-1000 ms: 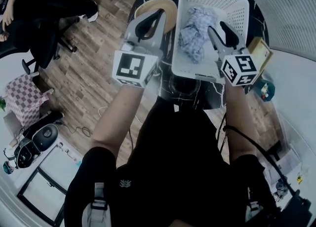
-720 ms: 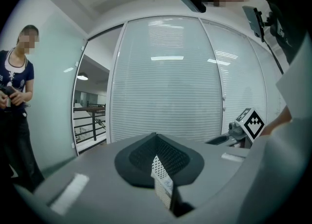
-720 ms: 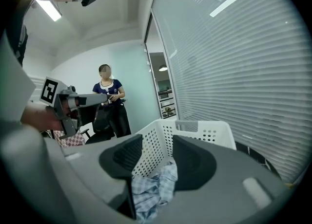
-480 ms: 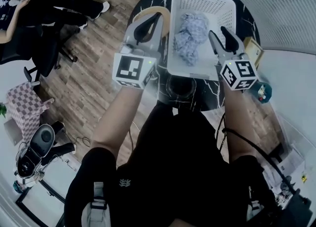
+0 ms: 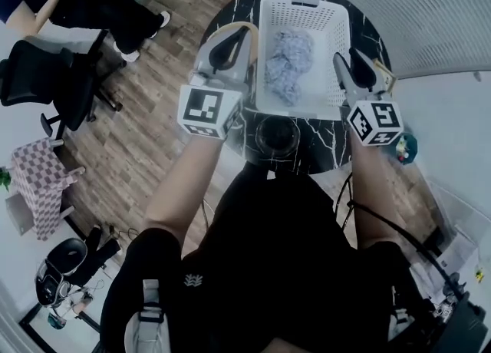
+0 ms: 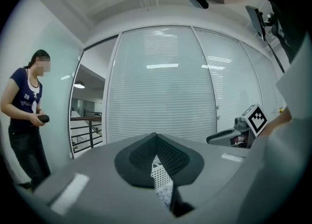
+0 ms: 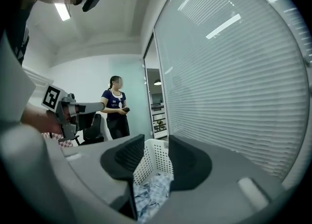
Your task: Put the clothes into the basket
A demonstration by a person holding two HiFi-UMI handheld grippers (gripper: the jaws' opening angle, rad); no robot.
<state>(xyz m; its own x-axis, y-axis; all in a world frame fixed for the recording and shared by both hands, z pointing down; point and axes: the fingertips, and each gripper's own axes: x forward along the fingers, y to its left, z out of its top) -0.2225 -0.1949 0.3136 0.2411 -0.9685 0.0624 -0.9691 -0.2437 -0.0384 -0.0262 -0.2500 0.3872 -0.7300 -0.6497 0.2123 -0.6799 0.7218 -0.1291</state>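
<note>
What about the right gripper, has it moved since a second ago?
Yes. The right gripper has drawn back from over the basket to its right rim.

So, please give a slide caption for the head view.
Clothes lie in the white basket on the black table; left gripper shut, right gripper open, its jaws just narrowed, both empty.

Cool, even indoor light fills every view, the head view dimmest. A ceiling strip light (image 7: 62, 11) glares white, and bright reflections streak the blinds (image 6: 161, 65). Fisheye distortion bends edges into dark corners; the closest foreground is blurred
</note>
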